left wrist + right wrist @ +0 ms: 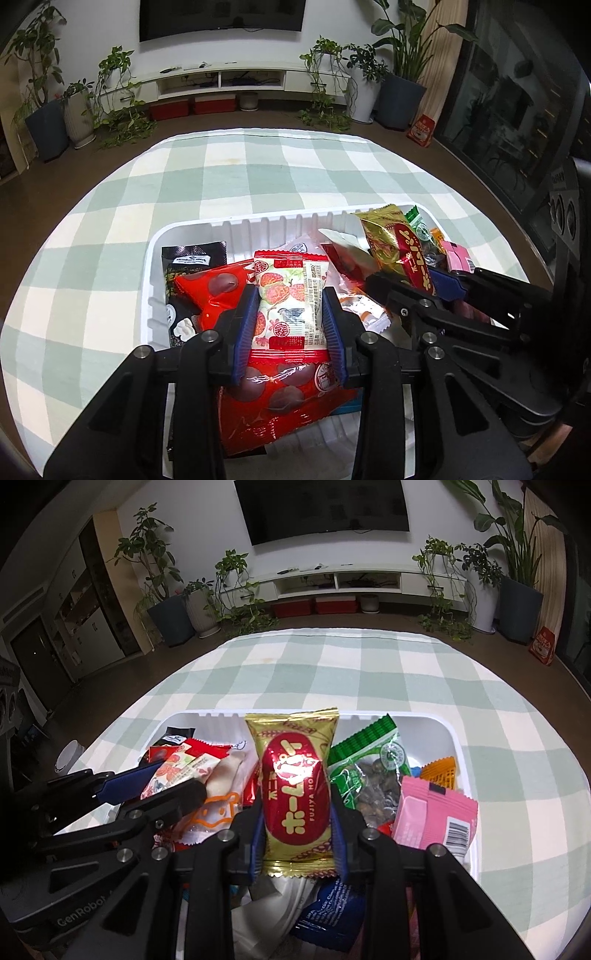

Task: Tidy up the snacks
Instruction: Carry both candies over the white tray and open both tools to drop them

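Note:
A white tray full of snack packets sits on a green-checked tablecloth. My left gripper is shut on a white packet with red fruit print, held over a big red bag in the tray. My right gripper is shut on a gold and red Fujiya packet above the same tray. Each gripper shows in the other's view: the right gripper with the gold packet, and the left gripper with the fruit-print packet.
In the tray lie a black packet, a green bag of nuts, a pink packet, an orange item and a blue packet. Beyond the table stand potted plants, a low TV unit and a television.

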Demonstrator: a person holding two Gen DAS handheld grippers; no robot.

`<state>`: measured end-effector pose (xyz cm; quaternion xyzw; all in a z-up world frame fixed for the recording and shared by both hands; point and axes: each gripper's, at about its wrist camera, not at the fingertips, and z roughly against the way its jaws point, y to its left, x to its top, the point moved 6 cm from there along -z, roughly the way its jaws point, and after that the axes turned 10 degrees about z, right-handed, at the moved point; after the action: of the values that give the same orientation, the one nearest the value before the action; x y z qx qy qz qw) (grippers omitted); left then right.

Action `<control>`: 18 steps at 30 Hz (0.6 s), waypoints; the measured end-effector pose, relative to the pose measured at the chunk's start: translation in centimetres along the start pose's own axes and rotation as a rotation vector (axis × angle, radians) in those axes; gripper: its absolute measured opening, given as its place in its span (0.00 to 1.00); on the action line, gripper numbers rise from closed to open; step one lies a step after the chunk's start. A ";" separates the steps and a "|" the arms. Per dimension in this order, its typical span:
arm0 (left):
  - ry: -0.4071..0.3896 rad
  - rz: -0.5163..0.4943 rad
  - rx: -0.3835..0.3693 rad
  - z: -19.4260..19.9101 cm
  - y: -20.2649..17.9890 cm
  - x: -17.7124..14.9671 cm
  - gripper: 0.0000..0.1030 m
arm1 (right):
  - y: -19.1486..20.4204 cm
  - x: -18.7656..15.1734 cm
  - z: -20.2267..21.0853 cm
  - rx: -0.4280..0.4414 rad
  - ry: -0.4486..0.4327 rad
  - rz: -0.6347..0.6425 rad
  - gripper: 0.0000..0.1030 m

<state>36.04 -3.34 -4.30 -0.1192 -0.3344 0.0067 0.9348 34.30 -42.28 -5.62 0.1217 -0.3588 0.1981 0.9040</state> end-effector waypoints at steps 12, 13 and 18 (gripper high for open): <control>-0.034 0.017 0.013 -0.1 0.2 -0.4 0.32 | -0.2 -0.2 -0.1 -0.004 -0.013 0.002 0.32; -0.034 0.018 0.014 -0.1 0.2 -0.4 0.32 | -0.2 -0.2 -0.1 -0.004 -0.013 0.003 0.32; -0.026 0.010 0.025 -0.2 0.2 -0.4 0.32 | 0.0 -0.1 0.2 -0.010 -0.018 0.015 0.32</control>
<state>35.87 -3.25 -4.72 -0.1090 -0.3458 0.0174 0.9318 34.12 -42.38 -5.61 0.1161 -0.3689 0.2022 0.8997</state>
